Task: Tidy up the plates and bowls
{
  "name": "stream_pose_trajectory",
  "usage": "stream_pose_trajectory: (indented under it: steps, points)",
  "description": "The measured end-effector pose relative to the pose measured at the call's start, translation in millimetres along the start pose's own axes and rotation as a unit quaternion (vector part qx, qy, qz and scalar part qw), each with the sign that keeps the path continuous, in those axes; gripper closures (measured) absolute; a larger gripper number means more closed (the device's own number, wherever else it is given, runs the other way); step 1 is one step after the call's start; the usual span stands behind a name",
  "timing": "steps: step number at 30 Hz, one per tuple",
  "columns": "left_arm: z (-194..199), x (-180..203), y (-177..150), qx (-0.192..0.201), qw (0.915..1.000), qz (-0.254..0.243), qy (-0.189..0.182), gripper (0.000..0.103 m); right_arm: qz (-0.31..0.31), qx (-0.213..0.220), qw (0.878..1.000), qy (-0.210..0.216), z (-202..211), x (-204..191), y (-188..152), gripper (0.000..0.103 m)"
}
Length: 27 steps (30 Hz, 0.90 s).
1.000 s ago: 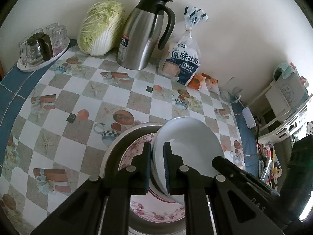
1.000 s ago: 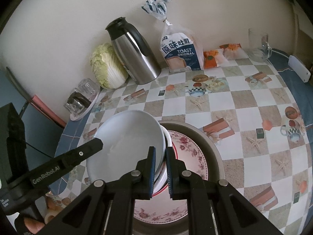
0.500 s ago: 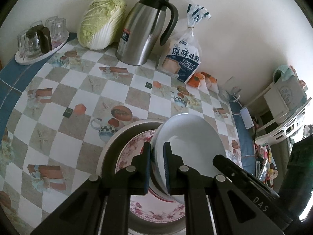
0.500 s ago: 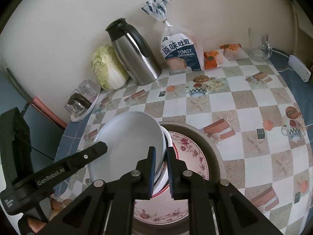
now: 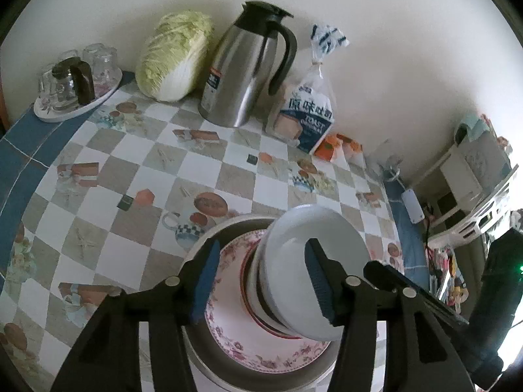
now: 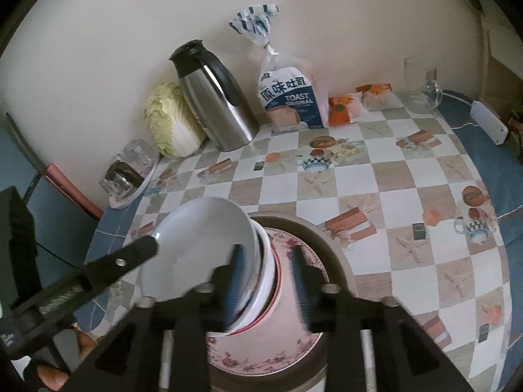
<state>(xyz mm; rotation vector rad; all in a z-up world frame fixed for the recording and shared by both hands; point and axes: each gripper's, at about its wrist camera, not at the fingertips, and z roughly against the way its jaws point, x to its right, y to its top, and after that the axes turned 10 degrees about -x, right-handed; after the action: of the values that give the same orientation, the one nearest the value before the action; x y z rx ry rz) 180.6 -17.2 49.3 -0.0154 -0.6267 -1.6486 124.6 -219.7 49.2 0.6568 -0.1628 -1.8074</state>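
White bowl: tilted on the stack of dishes at the 6 o'clock edge of the tabletop; a second ago both claws pinched its rim, now neither does.
Left claw: jaws opening, about half spread where they were shut before; the bowl's rim lies between the blue pads, with a gap on each side.
Right claw: jaws also opening, blurred by the motion; its pads straddle the bowl's rim and the stack under it, and I cannot tell whether the left one still brushes the bowl.
Stack: the bowl leans on smaller bowls, one red-rimmed, hard to count because they nest; these sit on a floral plate, which rests on a grey-brown plate.
Cut off: the near side of both plates is covered by the claw frames at 6 o'clock.
Unchanged: steel jug, cabbage and toast bag stand along the wall at 12 o'clock as before; a tray of upturned glasses sits at 10 o'clock.
Hard to read: orange packets and a clear glass at 1 o'clock in the right view, contents unclear.
Person: fingertips show at 8 o'clock in the right view, under the other claw's arm.
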Motion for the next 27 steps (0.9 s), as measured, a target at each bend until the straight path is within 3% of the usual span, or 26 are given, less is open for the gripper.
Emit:
stream_pose_trajectory:
  steps: [2, 7, 9, 16, 20, 24, 27]
  points:
    - [2.6, -3.8, 1.0, 0.008, 0.9999, 0.009, 0.007, 0.028, -0.001, 0.001, 1.000, -0.004, 0.5, 1.1, 0.1, 0.047]
    - [4.8, -17.4, 2.0, 0.019, 0.9988, 0.034, 0.029, 0.024, 0.012, 0.012, 1.000, -0.014, 2.8, -1.1, -0.4, 0.032]
    - [6.6, -23.5, 1.5, 0.027, 0.9979, 0.043, 0.040, 0.016, 0.015, 0.015, 1.000, -0.015, 2.8, -1.2, -0.7, 0.026]
    - [8.3, -36.0, -1.6, 0.040, 0.9949, 0.056, 0.074, 0.011, 0.021, 0.020, 0.999, -0.029, 3.5, -1.1, -2.7, 0.015]
    - [11.1, -36.0, -6.8, 0.053, 0.9923, 0.049, 0.100, 0.011, 0.024, 0.024, 0.999, -0.039, 3.9, -1.8, -4.4, 0.000]
    - [16.4, -30.8, -17.5, 0.076, 0.9874, 0.022, 0.137, 0.010, 0.027, 0.039, 0.998, -0.044, 8.8, -1.5, -9.8, 0.000]
    - [19.2, -30.8, -25.2, 0.077, 0.9866, 0.014, 0.143, 0.010, 0.032, 0.047, 0.997, -0.051, 13.6, -1.2, -15.6, 0.000]
